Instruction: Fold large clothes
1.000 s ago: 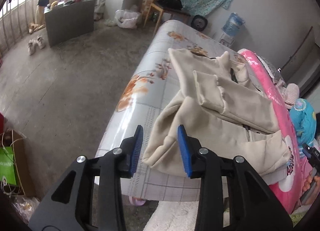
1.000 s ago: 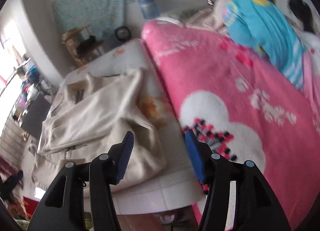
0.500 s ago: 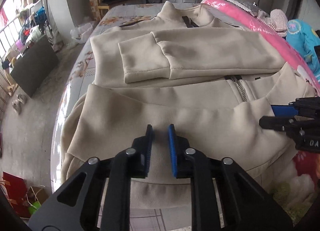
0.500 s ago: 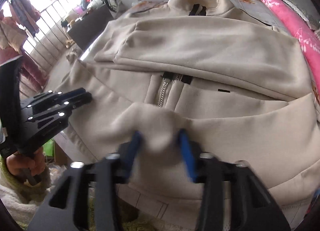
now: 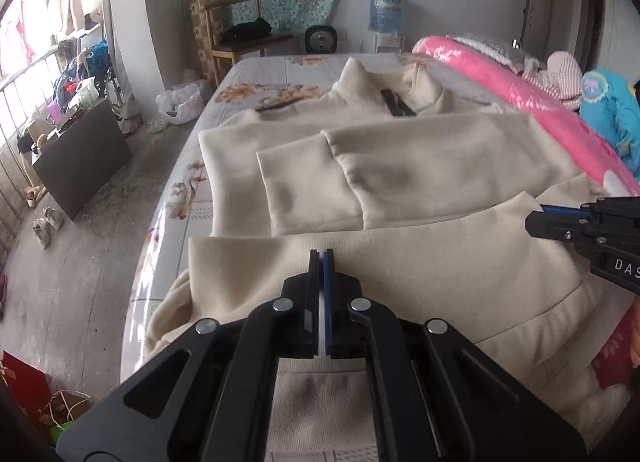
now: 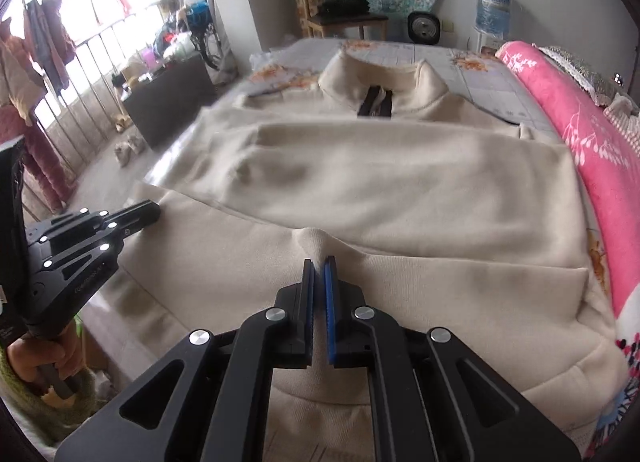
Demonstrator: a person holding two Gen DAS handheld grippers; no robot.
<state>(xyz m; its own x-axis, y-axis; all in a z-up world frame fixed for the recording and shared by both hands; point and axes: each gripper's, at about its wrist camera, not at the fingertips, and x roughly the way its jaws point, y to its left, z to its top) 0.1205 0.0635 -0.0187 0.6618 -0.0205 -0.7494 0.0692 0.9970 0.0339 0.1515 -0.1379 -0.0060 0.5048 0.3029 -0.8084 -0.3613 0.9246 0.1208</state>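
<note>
jacket (image 5: 420, 166) hem pinched by left tool (image 5: 322, 258) and right tool (image 6: 319, 264), both just clenched.

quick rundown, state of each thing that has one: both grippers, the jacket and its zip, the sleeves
left gripper: shut on the cream jacket's hem, jaws have just been closing
right gripper: shut on a raised pinch of the same hem, jaws have just been closing
cream jacket: flat on the bed, front up, bottom not yet folded over
zip: open at the collar
sleeves: folded across the chest
</note>
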